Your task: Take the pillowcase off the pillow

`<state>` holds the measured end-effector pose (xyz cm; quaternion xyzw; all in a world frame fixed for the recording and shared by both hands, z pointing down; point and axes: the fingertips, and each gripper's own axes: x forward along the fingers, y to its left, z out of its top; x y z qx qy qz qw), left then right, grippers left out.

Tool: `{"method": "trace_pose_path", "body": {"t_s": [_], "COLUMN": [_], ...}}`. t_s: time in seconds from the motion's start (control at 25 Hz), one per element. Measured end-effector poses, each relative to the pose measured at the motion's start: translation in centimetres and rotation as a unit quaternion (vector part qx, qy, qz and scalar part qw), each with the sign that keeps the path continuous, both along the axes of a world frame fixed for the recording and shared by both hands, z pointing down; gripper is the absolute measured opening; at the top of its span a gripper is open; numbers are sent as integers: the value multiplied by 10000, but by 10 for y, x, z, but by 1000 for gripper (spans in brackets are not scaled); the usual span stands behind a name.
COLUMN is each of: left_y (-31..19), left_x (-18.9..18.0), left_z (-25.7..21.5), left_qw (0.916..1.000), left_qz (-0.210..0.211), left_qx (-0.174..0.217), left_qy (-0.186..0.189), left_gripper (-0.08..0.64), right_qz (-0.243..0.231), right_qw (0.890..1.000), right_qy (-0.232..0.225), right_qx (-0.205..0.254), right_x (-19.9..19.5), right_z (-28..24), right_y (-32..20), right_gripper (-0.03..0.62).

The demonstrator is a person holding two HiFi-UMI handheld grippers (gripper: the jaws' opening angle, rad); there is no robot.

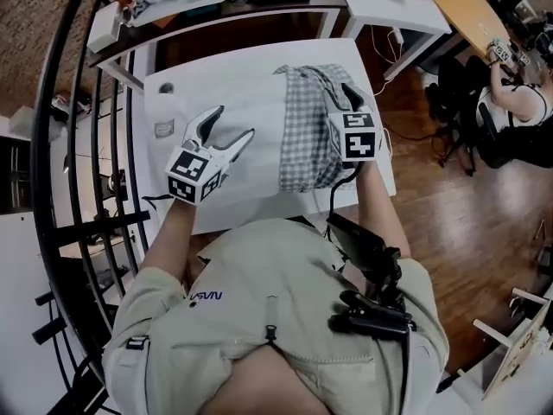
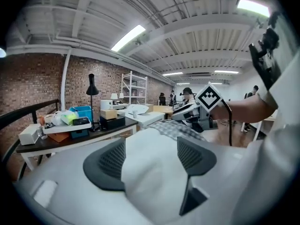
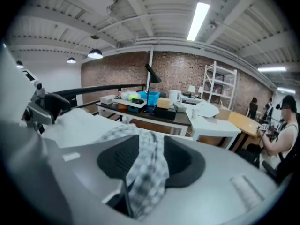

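A white pillow [image 1: 246, 89] lies on the white table [image 1: 173, 210], and the grey-checked pillowcase [image 1: 307, 137] lies bunched beside it on the right. My left gripper [image 1: 232, 124] hovers over the pillow's left part with its jaws spread wide. In the left gripper view the pillow [image 2: 150, 172] bulges up between the left gripper's [image 2: 150, 156] dark pads, which do not pinch it. My right gripper [image 1: 347, 93] sits over the pillowcase's right edge. In the right gripper view a fold of the pillowcase [image 3: 147, 170] drapes loosely between the parted jaws of the right gripper [image 3: 150, 161].
A dark desk [image 1: 276, 11] with a blue bin and clutter stands behind the table, with a white desk [image 1: 389, 7] next to it. A black railing [image 1: 60, 145] runs along the left. A person sits at the far right [image 1: 518, 102]. Two small items [image 1: 164, 130] lie near the table's left edge.
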<state>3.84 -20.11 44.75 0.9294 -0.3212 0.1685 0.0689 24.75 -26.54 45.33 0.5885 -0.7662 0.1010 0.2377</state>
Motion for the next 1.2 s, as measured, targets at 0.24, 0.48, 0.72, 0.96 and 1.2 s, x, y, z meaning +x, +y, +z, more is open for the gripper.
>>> {"method": "trace_pose_path", "body": {"t_s": [0.24,0.48,0.72,0.96,1.2], "left_y": [114,135,109,72,75], "left_x": [24,29,21,-10,-27], "left_z": [31,95,103,27,27], "left_qw": [9939,9846,9845,9960,9990], "left_qz": [901,1173,907,458,323], "left_qx": [-510,-571,-51,264,-135], "left_qy": [-369,-1162,-1501,-716,-281], "left_gripper": [324,337,55,15,14], "right_qz": [-279,34,212,1058,1547], "right_qw": [9956,9859,9921,9844,9679], "right_qy": [-676,-695,510,1266,1834], "right_qx": [-586,-1524,-1130,-604,-745], "right_x": [-63,-100,-99,-8,60], "right_z": [31,115,127,80,81], "right_y": [144,218,194,193,191], "right_gripper": [166,169,23,11,10]}}
